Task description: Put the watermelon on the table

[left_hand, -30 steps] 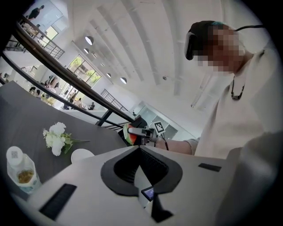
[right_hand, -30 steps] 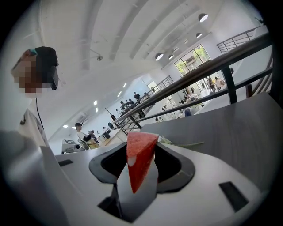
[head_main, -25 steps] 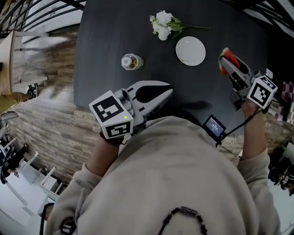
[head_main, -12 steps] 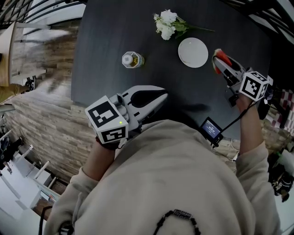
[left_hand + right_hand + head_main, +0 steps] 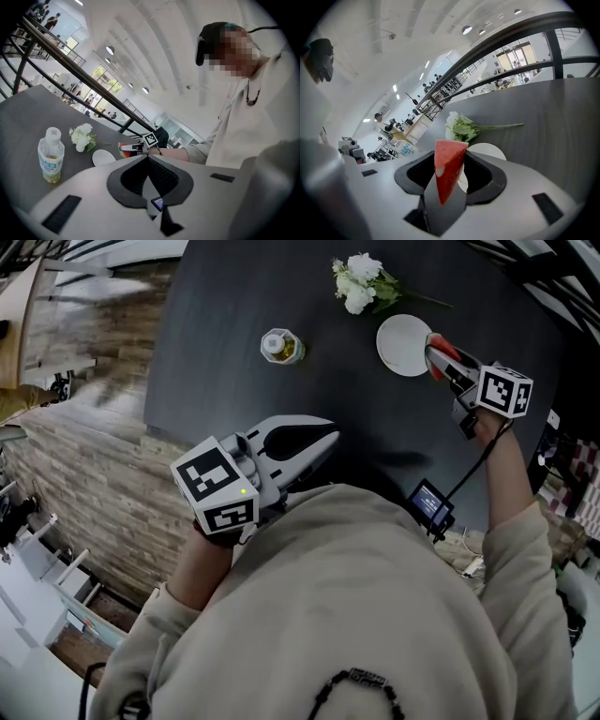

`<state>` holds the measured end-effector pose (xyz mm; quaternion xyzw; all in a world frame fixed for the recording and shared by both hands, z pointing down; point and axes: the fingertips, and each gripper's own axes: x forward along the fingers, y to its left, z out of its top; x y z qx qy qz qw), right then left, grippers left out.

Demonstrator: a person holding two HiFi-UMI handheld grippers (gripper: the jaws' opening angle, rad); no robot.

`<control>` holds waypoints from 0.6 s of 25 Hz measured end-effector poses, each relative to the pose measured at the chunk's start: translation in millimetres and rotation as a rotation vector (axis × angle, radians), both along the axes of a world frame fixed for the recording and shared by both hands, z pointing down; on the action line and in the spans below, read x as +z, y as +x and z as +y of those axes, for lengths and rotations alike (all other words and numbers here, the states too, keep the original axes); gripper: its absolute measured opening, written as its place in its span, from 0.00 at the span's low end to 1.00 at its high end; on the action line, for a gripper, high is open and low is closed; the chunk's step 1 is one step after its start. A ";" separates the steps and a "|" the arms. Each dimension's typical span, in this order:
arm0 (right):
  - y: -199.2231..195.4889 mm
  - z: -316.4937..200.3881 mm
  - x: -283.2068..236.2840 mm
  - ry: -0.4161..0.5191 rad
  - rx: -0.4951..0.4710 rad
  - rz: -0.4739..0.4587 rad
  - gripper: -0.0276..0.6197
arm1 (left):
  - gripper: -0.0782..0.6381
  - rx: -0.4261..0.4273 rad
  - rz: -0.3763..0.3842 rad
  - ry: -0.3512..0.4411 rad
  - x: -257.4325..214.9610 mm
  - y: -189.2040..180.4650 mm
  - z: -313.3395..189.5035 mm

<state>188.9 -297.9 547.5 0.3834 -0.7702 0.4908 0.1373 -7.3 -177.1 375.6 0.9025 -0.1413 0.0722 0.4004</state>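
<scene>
Watermelon (image 5: pixel 449 161) wedge is clamped in the right gripper (image 5: pixel 439 356), not set on the table (image 5: pixel 234 296) yet. Nearest the body, the left gripper (image 5: pixel 328 431) is closed with nothing in it, well apart from the wedge. Farther out on the right, jaws pinch the wedge's flat sides. Its long axis runs along the jaws, broad end forward and point back toward the gripper. It hangs at the plate (image 5: pixel 401 343) right rim; contact can't be told. Bottle (image 5: pixel 281 346) sits left, flowers (image 5: pixel 361 282) farthest. Likely the right hand lowers onto bare table just beside the plate.
</scene>
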 end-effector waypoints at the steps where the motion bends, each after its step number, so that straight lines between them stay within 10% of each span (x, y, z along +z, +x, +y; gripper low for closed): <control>1: -0.8 -0.8 4.3 -0.007 -0.008 0.006 0.36 | 0.10 -0.007 -0.002 -0.002 0.8 -1.5 1.6; 15: -11.3 -6.6 55.5 -0.090 -0.165 0.130 0.36 | 0.10 -0.082 -0.013 -0.035 7.1 -15.4 10.8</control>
